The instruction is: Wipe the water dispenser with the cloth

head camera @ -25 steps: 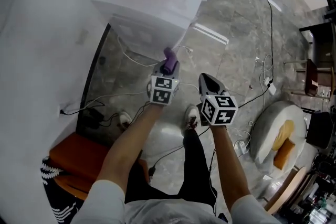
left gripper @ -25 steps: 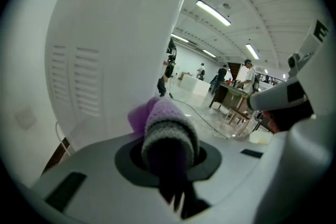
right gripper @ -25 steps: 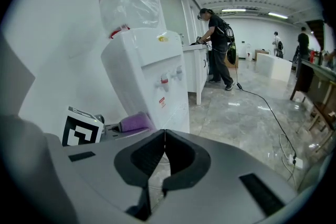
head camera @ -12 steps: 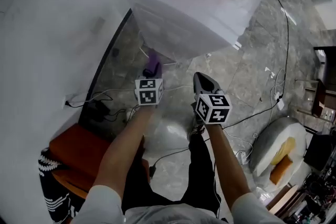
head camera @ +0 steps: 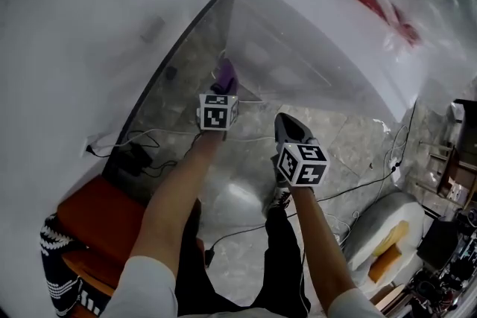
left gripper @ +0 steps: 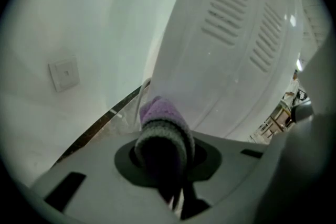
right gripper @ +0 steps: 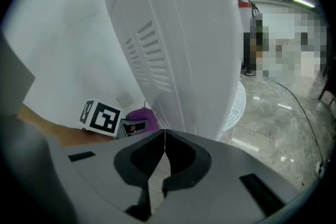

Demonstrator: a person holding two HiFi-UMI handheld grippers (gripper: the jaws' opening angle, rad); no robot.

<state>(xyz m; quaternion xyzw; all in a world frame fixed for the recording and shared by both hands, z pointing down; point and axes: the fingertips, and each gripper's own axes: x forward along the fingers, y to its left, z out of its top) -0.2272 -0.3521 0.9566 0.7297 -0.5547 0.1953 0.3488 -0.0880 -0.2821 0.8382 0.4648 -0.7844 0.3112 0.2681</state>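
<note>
Now: purple cloth at the dispenser's vented side

Leftmost, a white wall [left gripper: 63, 18] carries a socket plate [left gripper: 64, 72]. Next to it the left gripper [head camera: 225, 83] has its jaws clamped on the purple and grey cloth [left gripper: 163, 126]. The cloth's tip sits just beside the lower edge of the white water dispenser [left gripper: 231, 44], below its vent slots [left gripper: 226, 8]; whether it touches is unclear. Further right, the right gripper [right gripper: 165, 140] hangs with jaws closed together on nothing, near the dispenser's corner
</note>
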